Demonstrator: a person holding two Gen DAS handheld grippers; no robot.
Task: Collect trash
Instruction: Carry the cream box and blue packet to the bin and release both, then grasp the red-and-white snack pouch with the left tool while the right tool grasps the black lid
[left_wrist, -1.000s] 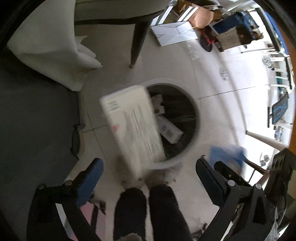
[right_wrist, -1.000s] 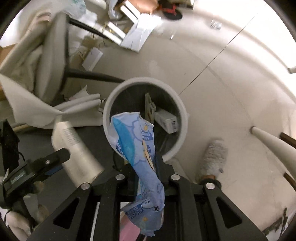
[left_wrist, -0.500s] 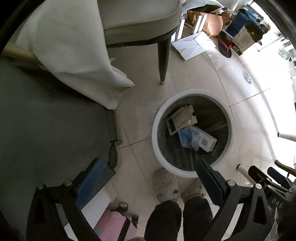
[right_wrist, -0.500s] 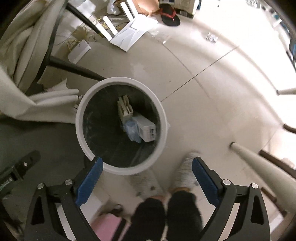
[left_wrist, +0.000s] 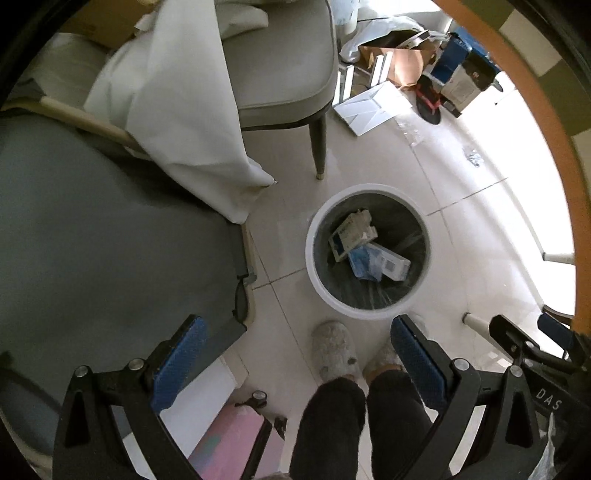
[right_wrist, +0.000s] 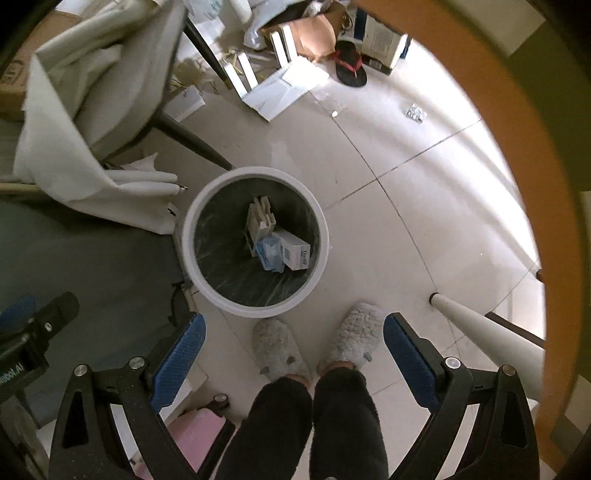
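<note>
Looking down along my left tongs (left_wrist: 295, 354), I see the blue pads spread wide apart with nothing between them. Ahead of the tips and a little toward the right finger stands the white-rimmed trash bin (left_wrist: 314, 266) on the tiled floor, lined dark inside. In it lie a white and blue carton (left_wrist: 351, 236), a crumpled blue wrapper (left_wrist: 364, 262) and a second white box (left_wrist: 393, 264), the wrapper touching both. My grey slippers (left_wrist: 334, 354) show between the fingers, just short of the bin. Far ahead to the left a white cloth (left_wrist: 184, 107) drapes off a grey chair (left_wrist: 280, 62). From my right tongs (right_wrist: 291, 350), also held wide open and empty, the same bin (right_wrist: 192, 258) sits ahead toward the left finger, with the carton (right_wrist: 260, 221) standing on edge, the wrapper (right_wrist: 269, 253) and the box (right_wrist: 295, 251) beside it. A black sandal (right_wrist: 349, 68) lies far ahead among loose cardboard.
</note>
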